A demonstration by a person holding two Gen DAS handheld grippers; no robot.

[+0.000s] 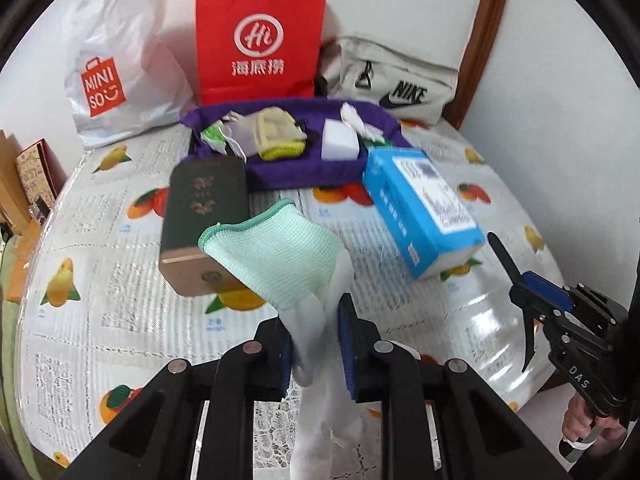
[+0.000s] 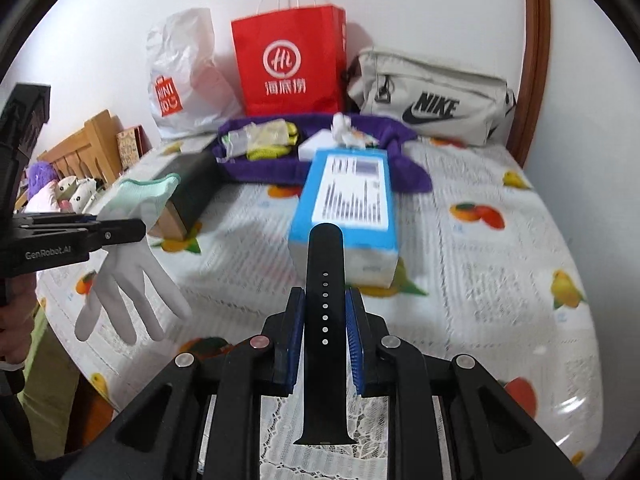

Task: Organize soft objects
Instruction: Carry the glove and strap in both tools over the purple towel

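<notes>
Left gripper (image 1: 314,344) clamps a white glove (image 2: 132,276) with a green cuff above the bench (image 2: 500,264); right gripper (image 2: 325,332) pinches a black watch strap (image 2: 323,280). Either limp piece may slip free, or snag the blue box (image 2: 352,200) before reaching the purple cloth tray (image 1: 296,164).

At the far left, the white plastic bag (image 1: 120,56) bears "MINISO" on an orange bag logo. The red paper bag (image 1: 260,40) beside it shows "Hi" in a circle above "海底捞". The grey pouch (image 2: 432,100) at the far right reads "NIKE". The left claw (image 2: 120,232) body reads "GenRobot.AI"; the right claw (image 1: 524,296) handle reads "DAS". The blue box (image 1: 420,204) has a label too blurred to read.
</notes>
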